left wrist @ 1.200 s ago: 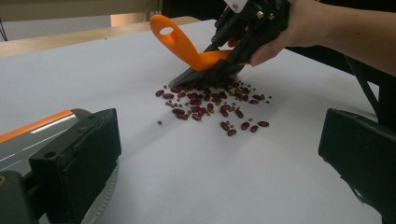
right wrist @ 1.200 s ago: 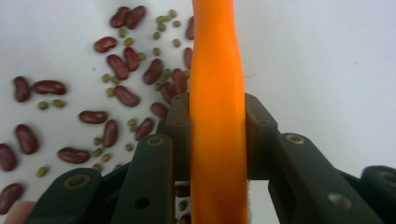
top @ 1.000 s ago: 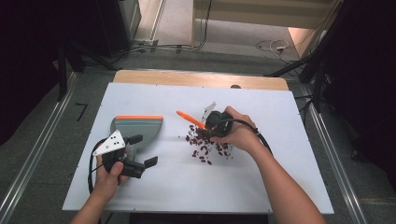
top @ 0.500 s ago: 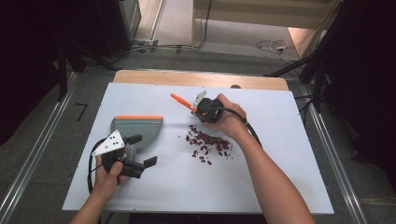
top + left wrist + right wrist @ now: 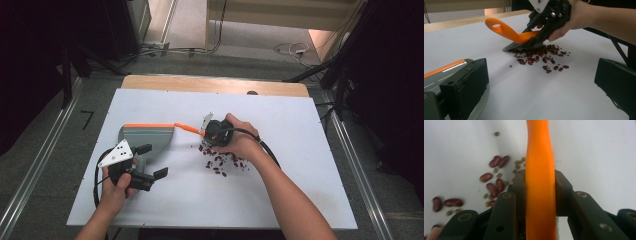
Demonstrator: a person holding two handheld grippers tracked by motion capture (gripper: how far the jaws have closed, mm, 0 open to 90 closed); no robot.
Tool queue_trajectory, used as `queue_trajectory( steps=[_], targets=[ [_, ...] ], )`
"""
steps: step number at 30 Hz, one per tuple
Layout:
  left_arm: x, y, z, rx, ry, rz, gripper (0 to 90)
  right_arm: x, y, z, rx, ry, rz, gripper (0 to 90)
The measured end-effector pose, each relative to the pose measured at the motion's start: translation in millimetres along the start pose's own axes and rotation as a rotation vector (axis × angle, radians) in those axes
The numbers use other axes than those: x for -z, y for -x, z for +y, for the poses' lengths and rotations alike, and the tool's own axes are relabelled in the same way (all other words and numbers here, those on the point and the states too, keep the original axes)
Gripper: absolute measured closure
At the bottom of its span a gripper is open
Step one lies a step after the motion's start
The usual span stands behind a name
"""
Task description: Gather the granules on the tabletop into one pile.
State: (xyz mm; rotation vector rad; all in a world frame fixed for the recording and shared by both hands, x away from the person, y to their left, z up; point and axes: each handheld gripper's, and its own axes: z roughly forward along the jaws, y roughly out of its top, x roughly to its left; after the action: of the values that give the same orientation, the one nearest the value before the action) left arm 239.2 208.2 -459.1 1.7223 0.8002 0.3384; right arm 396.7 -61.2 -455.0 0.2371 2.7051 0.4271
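Note:
A pile of red and small green beans lies mid-table. My right gripper is shut on the orange handle of a small brush. The brush's grey head rests on the table at the pile's far-left edge, and its handle points left toward a grey dustpan with an orange lip. My left gripper sits just in front of the dustpan, open, with nothing between its jaws.
The white tabletop has bare room to the right and along the front. A wooden strip runs along its back edge. The right gripper's black cable trails over the person's hand.
The right gripper lifted the brush away behind the pile, then came back down and left, setting the brush at the pile's far-left edge. The left gripper and dustpan have not moved.

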Motion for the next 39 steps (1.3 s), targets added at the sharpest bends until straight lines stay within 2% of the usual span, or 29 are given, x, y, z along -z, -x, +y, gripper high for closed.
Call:
queue_trajectory(
  steps=[6, 8, 10, 11, 12, 13, 14, 15, 17, 19, 20, 23, 24, 25, 26, 27, 28, 31, 32, 33, 35, 36, 37, 38, 39],
  targets=[
    [-0.5, -0.2, -0.2, -0.003, -0.004, 0.003, 0.0, 6.4, -9.1, -3.5, 0.04, -0.014, 0.033, 67.3],
    [-0.1, -0.2, -0.1, -0.002, 0.001, 0.003, 0.0, 8.7, -8.1, -3.8, 0.042, -0.007, 0.024, 67.4],
    [0.6, -0.4, 0.0, -0.003, 0.004, 0.001, 0.0, 11.4, -5.8, -4.1, 0.032, 0.009, -0.007, 67.8],
    [1.0, -0.5, 0.1, -0.003, 0.004, 0.004, 0.0, 14.1, -3.1, -3.9, -0.007, 0.02, -0.017, 68.2],
    [1.2, -0.5, 0.1, 0.002, 0.006, 0.004, 0.0, 14.1, -3.1, -3.9, -0.007, 0.02, -0.017, 68.2],
    [1.4, -0.8, 0.1, 0.0, 0.006, 0.007, 0.0, 22.4, 3.8, -4.1, -0.075, 0.067, -0.015, 68.4],
    [1.6, -1.1, 0.2, 0.0, 0.006, 0.009, 0.0, 28.2, 6.6, -3.6, -0.105, 0.095, -0.014, 68.5],
    [1.6, -1.4, 0.1, 0.001, 0.01, 0.007, 0.0, 28.2, 6.6, -3.6, -0.105, 0.095, -0.014, 68.5],
    [2.0, -1.9, 0.2, -0.001, 0.01, 0.009, 0.0, 41.1, 10.9, -1.4, -0.161, 0.135, -0.014, 68.5],
    [2.1, -2.1, 0.2, -0.001, 0.01, 0.01, 0.0, 51.7, 12.9, 3.0, -0.231, 0.157, 0.005, 68.4],
    [2.1, -2.0, 0.3, 0.0, 0.011, 0.01, 0.0, 59.2, 11.7, 8.1, -0.295, 0.169, 0.047, 68.4],
    [2.8, -1.7, 0.5, -0.001, 0.012, 0.013, 0.0, 61.6, 8.4, 14.7, -0.43, 0.193, 0.183, 68.4],
    [2.8, -1.7, 0.5, -0.001, 0.012, 0.013, 0.0, 59.4, 7.1, 16.4, -0.459, 0.207, 0.239, 68.4],
    [2.9, -1.6, 0.5, -0.001, 0.012, 0.014, 0.0, 59.4, 7.1, 16.4, -0.459, 0.207, 0.239, 68.4],
    [3.0, -1.5, 0.6, 0.0, 0.011, 0.013, 0.0, 53.7, 3.1, 20.9, -0.552, 0.194, 0.321, 68.5],
    [3.1, -1.5, 0.6, -0.001, 0.01, 0.014, 0.0, 53.7, 3.1, 20.9, -0.552, 0.194, 0.321, 68.5],
    [3.0, -1.5, 0.6, -0.001, 0.01, 0.015, 0.0, 49.6, 1.7, 23.0, -0.582, 0.188, 0.35, 68.5],
    [3.0, -1.4, 0.5, -0.001, 0.01, 0.013, 0.0, 34.4, -1.6, 27.0, -0.673, 0.161, 0.381, 68.5],
    [3.0, -1.4, 0.5, -0.002, 0.01, 0.014, 0.0, 22.0, -2.5, 26.8, -0.748, 0.142, 0.426, 68.5],
    [3.1, -1.4, 0.5, -0.002, 0.01, 0.014, 0.0, 22.0, -2.5, 26.8, -0.748, 0.142, 0.426, 68.5],
    [3.3, -1.7, 0.3, 0.0, 0.011, 0.011, 0.0, 10.5, -4.5, 24.9, -0.821, 0.164, 0.493, 68.5],
    [3.3, -1.9, 0.3, -0.001, 0.011, 0.011, 0.0, 5.4, -5.9, 24.3, -0.841, 0.168, 0.518, 68.5],
    [3.2, -1.9, 0.2, -0.001, 0.011, 0.011, 0.0, 1.0, -8.4, 24.7, -0.857, 0.165, 0.529, 68.5],
    [3.1, -1.7, 0.2, 0.0, 0.012, 0.01, 0.0, -2.9, -10.6, 25.1, -0.859, 0.151, 0.517, 68.5],
    [3.2, -1.6, 0.3, -0.001, 0.011, 0.012, 0.0, -6.5, -12.3, 25.6, -0.856, 0.134, 0.486, 68.6]
  ],
)
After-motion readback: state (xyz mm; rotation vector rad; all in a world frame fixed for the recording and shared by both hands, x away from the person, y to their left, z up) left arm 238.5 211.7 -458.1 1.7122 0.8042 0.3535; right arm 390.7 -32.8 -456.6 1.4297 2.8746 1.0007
